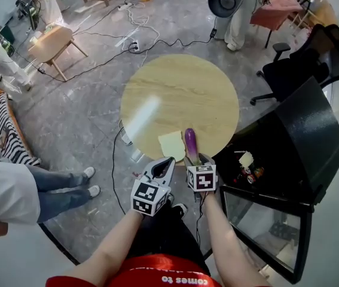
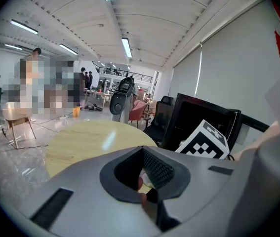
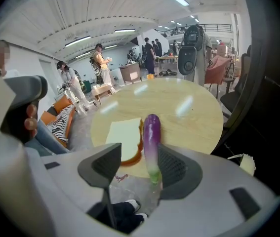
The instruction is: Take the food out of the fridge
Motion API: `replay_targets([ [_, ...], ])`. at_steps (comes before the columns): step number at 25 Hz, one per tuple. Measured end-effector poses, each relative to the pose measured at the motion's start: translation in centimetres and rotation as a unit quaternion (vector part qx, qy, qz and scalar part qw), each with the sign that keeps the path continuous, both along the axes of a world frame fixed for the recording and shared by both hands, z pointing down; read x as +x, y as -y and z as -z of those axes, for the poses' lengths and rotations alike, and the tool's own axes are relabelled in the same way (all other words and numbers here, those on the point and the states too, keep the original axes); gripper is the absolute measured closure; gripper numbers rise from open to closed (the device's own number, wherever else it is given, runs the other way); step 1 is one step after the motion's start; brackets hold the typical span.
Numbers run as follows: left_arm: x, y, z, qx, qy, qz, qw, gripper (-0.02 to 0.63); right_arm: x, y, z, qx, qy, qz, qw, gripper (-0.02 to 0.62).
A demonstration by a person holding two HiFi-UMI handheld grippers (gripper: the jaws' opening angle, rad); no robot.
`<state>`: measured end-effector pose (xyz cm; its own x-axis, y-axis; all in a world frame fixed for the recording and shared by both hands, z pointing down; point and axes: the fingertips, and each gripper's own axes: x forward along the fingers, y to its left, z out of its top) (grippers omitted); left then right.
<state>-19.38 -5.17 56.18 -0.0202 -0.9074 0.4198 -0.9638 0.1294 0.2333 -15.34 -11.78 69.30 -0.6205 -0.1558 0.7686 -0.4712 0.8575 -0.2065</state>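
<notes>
The eggplant (image 1: 191, 143) (image 3: 151, 142) lies on the round wooden table (image 1: 181, 94), at its near edge just below the centre of the head view, green end toward me. A slice of bread (image 1: 171, 145) (image 3: 121, 139) lies just beside it on its left. My right gripper (image 1: 200, 160) (image 3: 139, 157) has its jaws wide apart, with the eggplant between them near the right pad but not clamped. My left gripper (image 1: 164, 163) (image 2: 142, 172), left of it, has its jaws closed together on nothing I can make out. At the right the black fridge (image 1: 301, 136) stands open, and a pale food item (image 1: 246, 159) shows inside.
</notes>
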Motion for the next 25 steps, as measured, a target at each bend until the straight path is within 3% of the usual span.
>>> replay_targets([
  [10, 0.4, -0.5, 1.3, 0.011, 0.017, -0.008, 0.9998, 0.599, 0.4, -0.2, 2.5, -0.004, 0.026, -0.015, 1.0, 0.382],
  [14, 0.7, -0.6, 2.6, 0.025, 0.02, -0.012, 0.9994, 0.6, 0.8, -0.6, 5.9, 0.021, 0.071, -0.037, 0.997, 0.387],
  [17, 1.1, -0.3, 3.5, 0.037, 0.022, -0.024, 0.9988, 0.6, 1.6, -0.4, 9.0, 0.039, 0.127, -0.078, 0.988, 0.555],
  [20, 1.9, 0.0, 4.3, 0.048, 0.021, -0.043, 0.9977, 0.598, 2.3, -1.1, 10.9, 0.04, 0.17, -0.094, 0.98, 0.574],
  [25, 4.1, 0.6, 5.5, 0.057, 0.011, -0.079, 0.9952, 0.6, 4.5, -2.2, 12.6, 0.054, 0.198, -0.116, 0.972, 0.584],
])
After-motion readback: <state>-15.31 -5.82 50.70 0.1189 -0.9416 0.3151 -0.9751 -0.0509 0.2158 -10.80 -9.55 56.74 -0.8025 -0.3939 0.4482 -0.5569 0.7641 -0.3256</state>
